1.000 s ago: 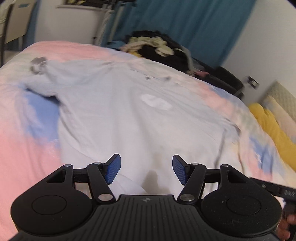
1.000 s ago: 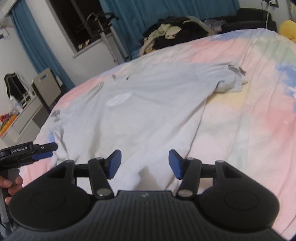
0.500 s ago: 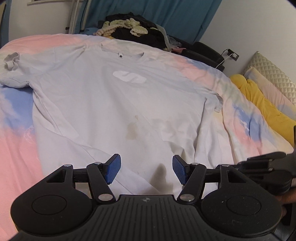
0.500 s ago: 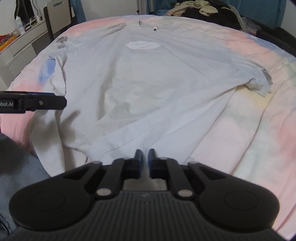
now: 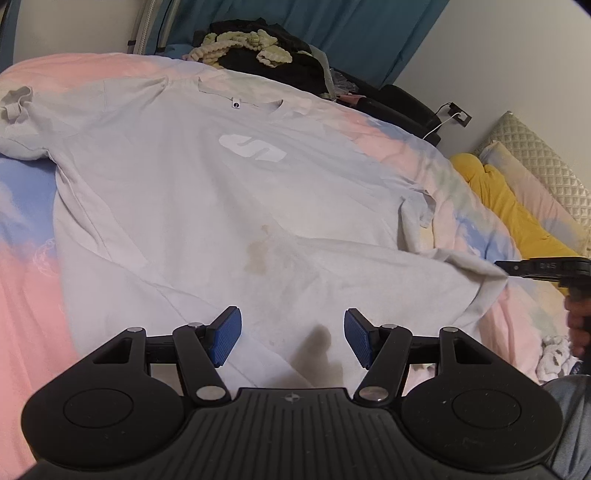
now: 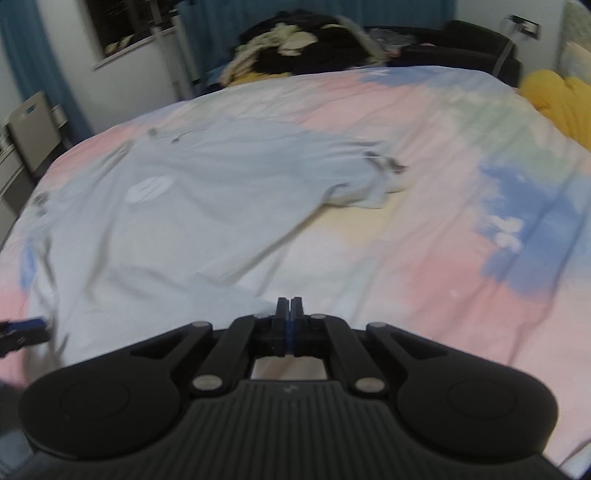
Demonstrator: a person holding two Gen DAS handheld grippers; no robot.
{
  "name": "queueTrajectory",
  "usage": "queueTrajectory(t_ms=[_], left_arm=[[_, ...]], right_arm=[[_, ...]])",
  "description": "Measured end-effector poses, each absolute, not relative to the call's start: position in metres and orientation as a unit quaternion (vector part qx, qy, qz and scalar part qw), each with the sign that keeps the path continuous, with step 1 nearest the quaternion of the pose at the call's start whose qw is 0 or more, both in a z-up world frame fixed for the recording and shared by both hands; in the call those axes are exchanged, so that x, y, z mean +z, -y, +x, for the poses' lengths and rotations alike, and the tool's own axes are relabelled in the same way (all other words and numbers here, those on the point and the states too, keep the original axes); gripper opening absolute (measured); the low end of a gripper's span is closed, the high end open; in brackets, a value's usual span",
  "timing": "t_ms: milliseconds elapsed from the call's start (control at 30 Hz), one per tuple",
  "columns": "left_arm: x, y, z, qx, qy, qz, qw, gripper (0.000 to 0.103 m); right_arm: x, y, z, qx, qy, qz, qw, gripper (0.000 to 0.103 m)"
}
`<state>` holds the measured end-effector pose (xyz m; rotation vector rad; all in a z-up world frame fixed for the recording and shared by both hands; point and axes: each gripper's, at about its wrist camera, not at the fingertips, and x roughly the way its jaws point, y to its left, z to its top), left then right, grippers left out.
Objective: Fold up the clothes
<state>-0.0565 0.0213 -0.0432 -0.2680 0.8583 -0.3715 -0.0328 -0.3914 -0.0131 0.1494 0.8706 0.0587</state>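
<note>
Lying face up and nearly flat on the pastel bedcover (image 5: 29, 317), the pale T-shirt (image 5: 207, 206) showed no finished fold. Right gripper (image 6: 290, 308) was pinched on its hem corner, lifted off the bed; left gripper (image 5: 292, 338) hovered over the hem, fingers apart. Most folding looked left. Clothes pile (image 5: 258, 48), teal curtain (image 5: 332, 22), yellow pillow (image 5: 513, 214) behind.

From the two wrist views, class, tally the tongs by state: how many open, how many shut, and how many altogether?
Open: 1, the left tongs, above the T-shirt.
Shut: 1, the right tongs, pinching the T-shirt's hem corner.
Total: 2 tongs.
</note>
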Motion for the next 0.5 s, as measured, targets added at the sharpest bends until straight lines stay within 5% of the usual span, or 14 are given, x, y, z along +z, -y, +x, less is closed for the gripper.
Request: queueTrajectory(t_ms=[267, 400, 500], left_arm=[[-0.048, -0.028, -0.059, -0.208, -0.466, -0.166, 0.844, 0.066], [-0.053, -0.028, -0.063, -0.217, -0.511, -0.174, 0.814, 0.066], [-0.063, -0.019, -0.062, -0.207, -0.547, -0.163, 0.795, 0.066]], right_arm=[[-0.031, 0.401, -0.037, 0.055, -0.411, 0.17, 0.894, 0.011], [-0.011, 0.368, -0.058, 0.109, -0.427, 0.161, 0.883, 0.043], [-0.015, 0.351, -0.066, 0.139, -0.47, 0.187, 0.851, 0.049]])
